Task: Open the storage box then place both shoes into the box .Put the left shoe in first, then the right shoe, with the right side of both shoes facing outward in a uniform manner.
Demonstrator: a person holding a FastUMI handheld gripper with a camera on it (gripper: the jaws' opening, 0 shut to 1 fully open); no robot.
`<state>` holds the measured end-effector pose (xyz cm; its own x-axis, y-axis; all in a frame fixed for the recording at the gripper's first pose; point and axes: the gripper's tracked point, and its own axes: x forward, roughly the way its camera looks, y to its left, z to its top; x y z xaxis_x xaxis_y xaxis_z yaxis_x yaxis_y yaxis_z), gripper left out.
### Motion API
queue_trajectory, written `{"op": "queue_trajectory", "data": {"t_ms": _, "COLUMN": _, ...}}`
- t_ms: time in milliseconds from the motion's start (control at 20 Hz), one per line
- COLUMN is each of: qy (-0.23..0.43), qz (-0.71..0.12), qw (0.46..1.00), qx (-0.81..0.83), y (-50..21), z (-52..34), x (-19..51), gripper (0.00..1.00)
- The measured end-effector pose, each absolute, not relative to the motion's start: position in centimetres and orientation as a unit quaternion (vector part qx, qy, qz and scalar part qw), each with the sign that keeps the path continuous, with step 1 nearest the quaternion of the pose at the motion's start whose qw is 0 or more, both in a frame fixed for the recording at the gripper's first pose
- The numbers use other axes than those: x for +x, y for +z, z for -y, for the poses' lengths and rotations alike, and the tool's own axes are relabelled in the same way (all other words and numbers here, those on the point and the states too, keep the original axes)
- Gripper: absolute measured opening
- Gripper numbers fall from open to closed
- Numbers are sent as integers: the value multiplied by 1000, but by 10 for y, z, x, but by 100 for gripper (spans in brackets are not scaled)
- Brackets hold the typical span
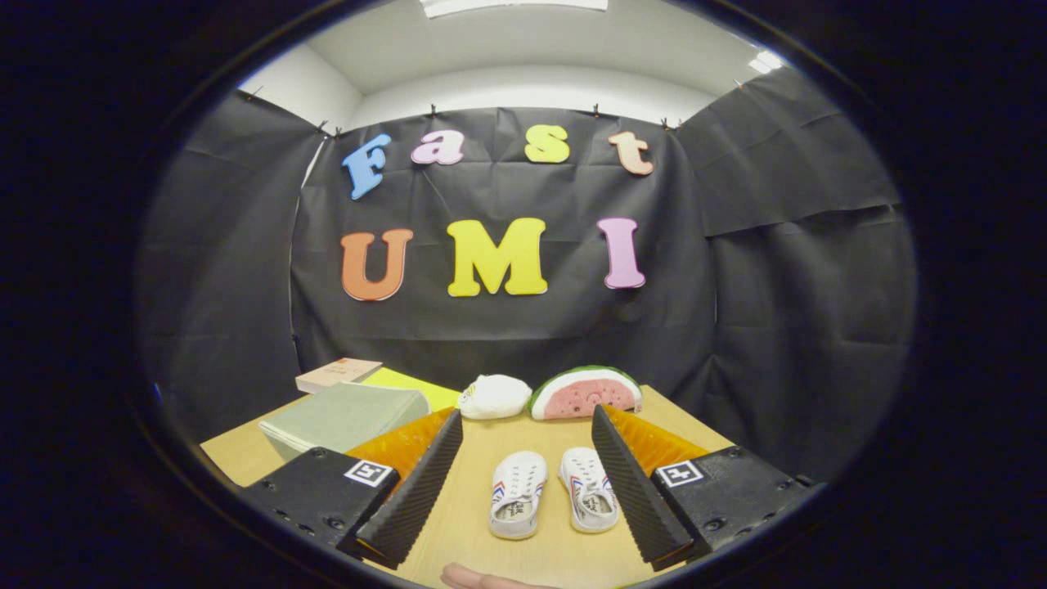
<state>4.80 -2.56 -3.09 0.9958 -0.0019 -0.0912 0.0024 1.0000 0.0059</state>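
Two small white shoes with red and blue stripes lie side by side on the wooden table, toes pointing away from me. The left shoe (517, 494) and the right shoe (589, 488) sit between my two fingers, lower down on the tabletop. My gripper (527, 433) is open wide, with nothing between its ribbed black fingers (417, 487). A grey-green storage box (348, 415) with its lid closed stands beyond the left finger, on the table's left side.
A watermelon-slice plush (585, 393) and a white rounded plush (494, 397) rest at the table's far edge. Behind the box lie a tan book (337, 373) and a yellow sheet (409, 384). A fingertip (483, 579) shows at the table's near edge.
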Motion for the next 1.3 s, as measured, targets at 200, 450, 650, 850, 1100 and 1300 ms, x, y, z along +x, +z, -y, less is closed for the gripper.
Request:
{"op": "queue_trajectory", "data": {"t_ms": 200, "qy": 34, "qz": -83, "qw": 996, "qx": 20, "y": -48, "z": 30, "x": 88, "gripper": 100}}
{"op": "queue_trajectory", "data": {"t_ms": 450, "qy": 118, "qz": -165, "qw": 975, "qx": 89, "y": -70, "z": 20, "x": 134, "gripper": 100}}
{"op": "queue_trajectory", "data": {"t_ms": 650, "qy": 196, "qz": -235, "qw": 937, "qx": 167, "y": -89, "z": -5, "x": 164, "gripper": 100}}
{"op": "queue_trajectory", "data": {"t_ms": 850, "qy": 291, "qz": -268, "qw": 892, "qx": 220, "y": -99, "z": -45, "x": 184, "gripper": 99}}
{"op": "queue_trajectory", "data": {"t_ms": 1100, "qy": 360, "qz": -301, "qw": 837, "qx": 282, "y": -113, "z": -84, "x": 204, "gripper": 99}}
{"op": "queue_trajectory", "data": {"t_ms": 1300, "qy": 389, "qz": -366, "qw": 768, "qx": 353, "y": -132, "z": -106, "x": 208, "gripper": 99}}
